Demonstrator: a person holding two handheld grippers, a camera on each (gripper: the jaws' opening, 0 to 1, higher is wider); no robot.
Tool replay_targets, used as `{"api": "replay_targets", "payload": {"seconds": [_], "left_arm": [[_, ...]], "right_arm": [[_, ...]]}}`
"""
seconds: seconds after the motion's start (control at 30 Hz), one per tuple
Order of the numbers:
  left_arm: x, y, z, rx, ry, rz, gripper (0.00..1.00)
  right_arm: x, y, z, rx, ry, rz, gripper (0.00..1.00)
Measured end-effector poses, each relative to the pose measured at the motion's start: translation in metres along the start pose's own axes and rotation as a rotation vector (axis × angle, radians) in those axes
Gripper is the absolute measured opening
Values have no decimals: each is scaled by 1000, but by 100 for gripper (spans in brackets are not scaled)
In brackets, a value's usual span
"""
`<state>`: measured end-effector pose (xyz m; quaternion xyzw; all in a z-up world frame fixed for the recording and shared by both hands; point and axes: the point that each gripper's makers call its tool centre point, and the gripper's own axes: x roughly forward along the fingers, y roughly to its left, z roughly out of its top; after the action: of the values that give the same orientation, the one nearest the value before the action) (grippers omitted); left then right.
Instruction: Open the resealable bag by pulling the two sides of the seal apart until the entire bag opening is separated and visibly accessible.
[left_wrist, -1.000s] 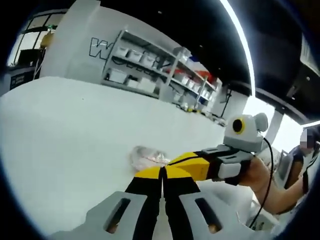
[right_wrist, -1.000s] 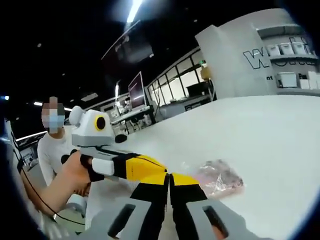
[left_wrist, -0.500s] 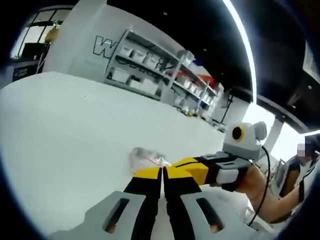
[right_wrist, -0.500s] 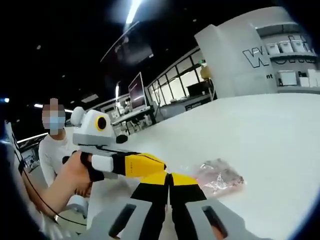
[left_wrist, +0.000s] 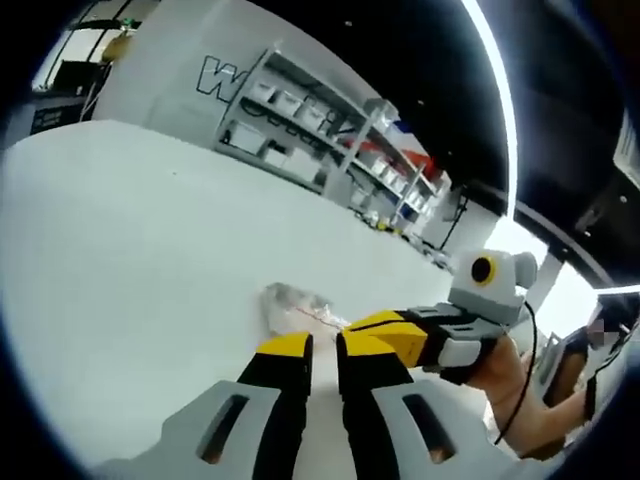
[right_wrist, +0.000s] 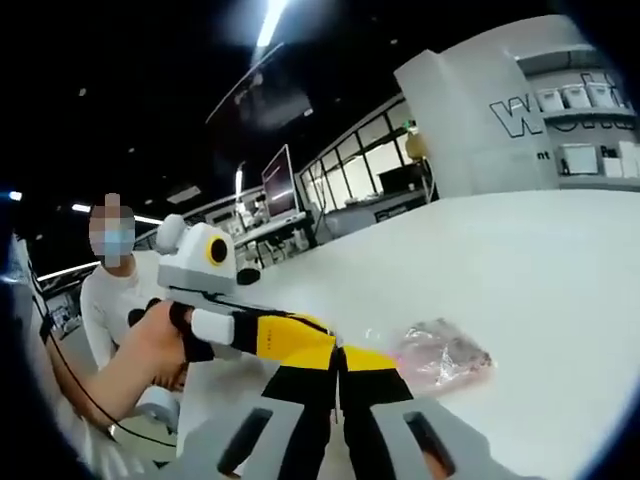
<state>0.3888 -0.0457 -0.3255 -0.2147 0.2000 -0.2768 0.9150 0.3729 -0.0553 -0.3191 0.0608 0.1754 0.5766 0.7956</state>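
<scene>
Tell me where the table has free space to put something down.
The table is bare between the bag and the shelves. In the right gripper view, it is also bare beyond the bag. It is crowded at the bag, where left gripper and right gripper meet.

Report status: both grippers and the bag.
Left gripper jaws slightly apart, empty. Right gripper jaws shut, grip unclear. Resealable bag flat on white table, just past the tips. Nothing in the way.

Left gripper (left_wrist: 324, 350) low over the table (left_wrist: 120, 260), jaws slightly parted. Right gripper (right_wrist: 338, 362) beside it, jaws pressed together, tips meeting the left's. A hand (right_wrist: 160, 335) wrapped around each handle.
</scene>
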Motion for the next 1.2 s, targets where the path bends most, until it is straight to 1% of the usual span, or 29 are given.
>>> {"api": "replay_targets", "payload": {"seconds": [0.07,0.13,0.2,0.4,0.5,0.6,0.77,0.83,0.93,0.97,1.03,1.07,1.1,1.13,1.17,1.2], "left_arm": [[0,0,1,-7,0,-8,9],[0,-4,1,-11,-1,-24,4],[0,-6,1,-12,-5,-33,2],[-2,-6,0,1,-2,-31,1],[-2,-6,-2,-1,14,-29,1],[-2,-5,-4,8,16,-14,0],[-1,-2,-4,11,21,34,0],[-1,-1,-7,52,44,52,0],[-2,-1,-6,77,56,65,0],[-3,2,-6,88,62,84,0],[-8,21,-6,167,82,195,0],[-8,23,-7,175,86,203,0],[-9,17,-8,146,80,159,0],[-8,10,-5,105,51,106,0],[-8,7,-3,73,38,83,0],[-8,9,-4,78,50,92,0]], "right_arm": [[0,0,0,-1,-1,1,0],[0,0,1,-1,-3,0,0],[0,1,1,-2,-3,2,0],[1,0,2,-7,-5,-3,0],[0,-2,2,-4,-7,-11,0],[1,-1,1,0,-7,-11,0],[3,2,-1,-32,7,-17,0],[3,-1,-2,-43,15,-28,0],[2,-3,-2,-36,11,-33,0],[2,-4,0,-34,4,-39,0],[-2,-5,3,-33,-10,-47,0],[-3,-6,4,-34,-12,-49,0],[-4,-7,5,-36,-9,-49,0],[-4,-9,3,-32,-2,-51,0],[-5,-10,3,-28,-3,-55,0],[-5,-11,3,-21,-4,-55,0]]}}
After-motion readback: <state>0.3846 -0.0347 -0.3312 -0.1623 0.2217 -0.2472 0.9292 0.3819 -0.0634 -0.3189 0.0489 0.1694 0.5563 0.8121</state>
